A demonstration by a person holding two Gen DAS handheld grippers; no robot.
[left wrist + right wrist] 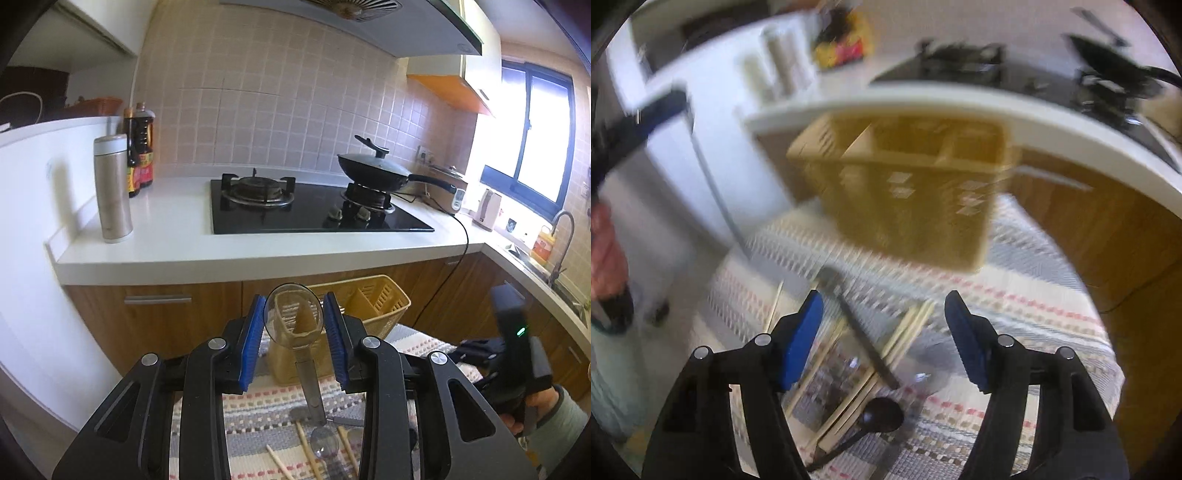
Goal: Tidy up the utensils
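The left gripper (295, 325) is clamped on a clear plastic spoon (295, 317), bowl up, in front of the yellow utensil basket (373, 302) standing on the striped cloth (258, 406). The right gripper (882, 339) hangs with fingers apart above chopsticks (905, 336) and a black spoon (881, 415) on the cloth

Left wrist view faces stove wall; right looks down, blurred, nearer; both share yellow caddy (373, 299) (908, 192), striped cloth (266, 417) (1015, 302).
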